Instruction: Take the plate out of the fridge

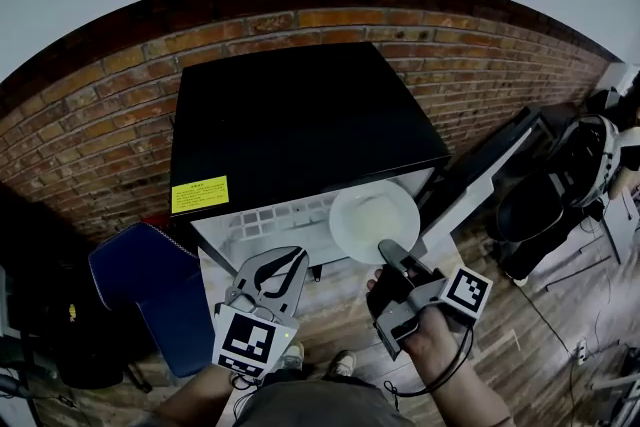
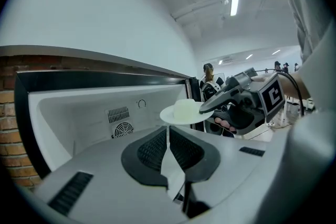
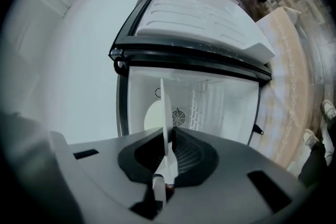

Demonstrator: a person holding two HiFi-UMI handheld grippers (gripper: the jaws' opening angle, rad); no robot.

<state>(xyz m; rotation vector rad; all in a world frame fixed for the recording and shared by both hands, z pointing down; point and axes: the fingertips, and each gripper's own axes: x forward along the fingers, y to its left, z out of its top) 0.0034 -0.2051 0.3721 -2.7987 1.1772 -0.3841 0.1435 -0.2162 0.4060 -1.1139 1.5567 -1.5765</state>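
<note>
The black mini fridge (image 1: 290, 115) stands against the brick wall with its door (image 1: 480, 175) swung open to the right. A white plate (image 1: 372, 215) hangs at the open front, held level by its near rim. My right gripper (image 1: 388, 253) is shut on that rim. In the right gripper view the plate (image 3: 163, 107) runs edge-on between the jaws, with the white fridge interior (image 3: 210, 107) behind it. My left gripper (image 1: 288, 260) is beside it to the left, shut and empty. In the left gripper view the plate (image 2: 184, 112) carries a pale mound, and the right gripper (image 2: 210, 107) grips it.
A blue seat (image 1: 150, 285) stands left of the fridge. A black office chair (image 1: 535, 205) and clutter sit at the right on the wooden floor (image 1: 520, 325). The fridge's back wall has a round fan vent (image 2: 123, 129). The person's shoes (image 1: 345, 362) are just below the grippers.
</note>
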